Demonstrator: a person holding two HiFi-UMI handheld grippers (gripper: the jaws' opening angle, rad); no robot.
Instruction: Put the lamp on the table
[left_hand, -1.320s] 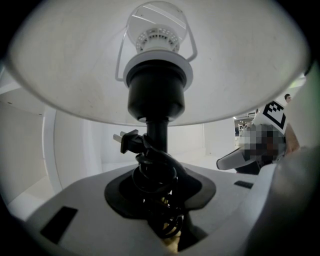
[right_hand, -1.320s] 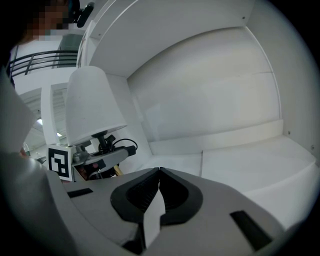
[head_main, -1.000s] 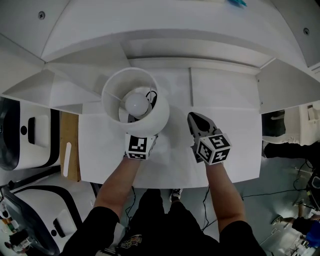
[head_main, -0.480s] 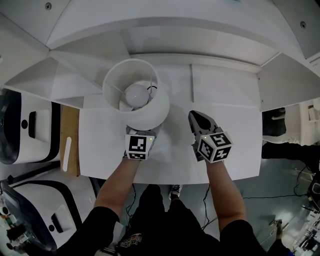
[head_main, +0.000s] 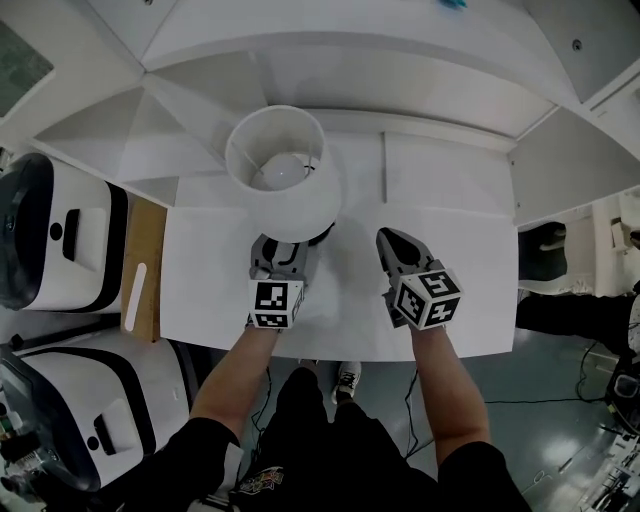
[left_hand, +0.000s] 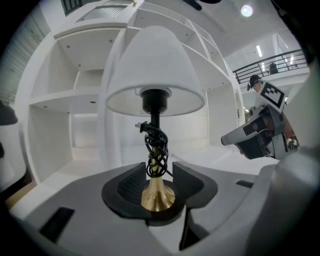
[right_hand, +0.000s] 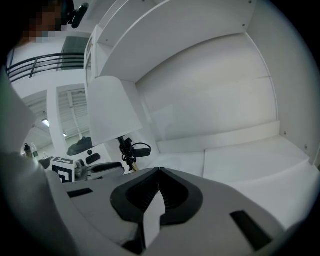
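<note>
Right hand-held gripper (right_hand: 159, 171) (jaws together) hides lamp's (right_hand: 107, 115) foot in its view.

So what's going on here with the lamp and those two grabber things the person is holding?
A person is working with handheld tongs, one pair in each hand. The white-shaded lamp stands upright on the white table, with its cord wound around the stem. The left tongs have just been opening and sit spread on either side of the lamp's brass base without squeezing it, so the lamp looks released. The right tongs are shut and empty, held over the table beside it.
</note>
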